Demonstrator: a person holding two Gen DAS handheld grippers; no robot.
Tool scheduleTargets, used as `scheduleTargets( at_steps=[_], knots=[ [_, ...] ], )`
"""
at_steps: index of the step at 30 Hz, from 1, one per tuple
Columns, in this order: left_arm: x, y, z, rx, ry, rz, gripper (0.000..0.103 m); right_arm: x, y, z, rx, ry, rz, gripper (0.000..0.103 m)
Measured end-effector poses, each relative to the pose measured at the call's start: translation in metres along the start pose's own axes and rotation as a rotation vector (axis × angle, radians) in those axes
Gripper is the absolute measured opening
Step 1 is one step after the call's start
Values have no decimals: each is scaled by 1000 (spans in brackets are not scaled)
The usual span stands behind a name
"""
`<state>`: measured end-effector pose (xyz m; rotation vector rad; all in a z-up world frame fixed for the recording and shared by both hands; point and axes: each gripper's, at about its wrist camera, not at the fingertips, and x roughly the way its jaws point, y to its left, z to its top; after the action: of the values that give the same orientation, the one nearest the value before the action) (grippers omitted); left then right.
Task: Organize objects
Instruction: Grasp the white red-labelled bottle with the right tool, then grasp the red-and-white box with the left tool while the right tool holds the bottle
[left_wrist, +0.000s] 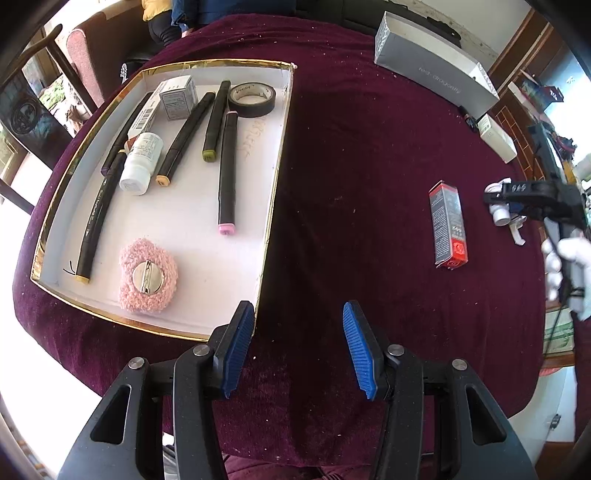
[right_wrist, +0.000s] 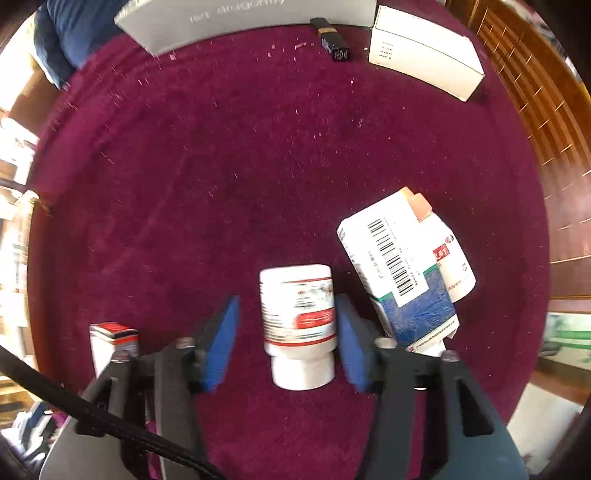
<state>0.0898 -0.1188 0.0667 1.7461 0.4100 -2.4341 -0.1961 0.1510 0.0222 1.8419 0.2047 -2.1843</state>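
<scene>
A white gold-rimmed tray (left_wrist: 273, 192) lies on the maroon cloth and holds several markers (left_wrist: 226, 173), a white bottle (left_wrist: 142, 162), a black tape roll (left_wrist: 252, 98), a small grey box (left_wrist: 179, 98) and a pink fuzzy brooch (left_wrist: 147, 276). My left gripper (left_wrist: 291, 347) is open and empty beside the tray's near right corner. My right gripper (right_wrist: 284, 332) is open around a white pill bottle with a red label (right_wrist: 299, 325) lying on the cloth; the right pad touches it. The right gripper also shows in the left wrist view (left_wrist: 502, 203). A red and grey box (left_wrist: 448, 225) lies between the grippers.
A white and blue medicine box (right_wrist: 399, 266) lies right of the pill bottle. A long grey box (left_wrist: 436, 62), a white box (right_wrist: 424, 55) and a small dark lipstick case (right_wrist: 332, 40) lie at the far edge. The red and grey box (right_wrist: 112, 341) is left of the right gripper.
</scene>
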Motion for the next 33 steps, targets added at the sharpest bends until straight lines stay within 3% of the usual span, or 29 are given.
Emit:
scheduleTargets(
  at_steps=[2, 8, 14, 20, 27, 29, 33],
  knots=[
    [-2, 1, 2, -8, -6, -6, 44, -2, 4, -5, -6, -12, -14, 33],
    [5, -6, 12, -33, 7, -89, 44, -11, 6, -31, -7, 5, 53, 33],
    [23, -39, 33, 20, -17, -162, 44, -18, 2, -77, 9, 31, 111, 33],
    [41, -92, 54, 139, -40, -207, 44, -26, -16, -99, 39, 38, 140, 33],
    [68, -139, 62, 283, -82, -112, 44, -30, -25, -114, 71, 36, 163, 33],
    [72, -145, 62, 304, -103, -111, 51, -30, -24, -116, 79, 35, 169, 33],
    [83, -165, 59, 366, -110, -85, 51, -32, -29, -117, 85, 33, 174, 34]
  ],
)
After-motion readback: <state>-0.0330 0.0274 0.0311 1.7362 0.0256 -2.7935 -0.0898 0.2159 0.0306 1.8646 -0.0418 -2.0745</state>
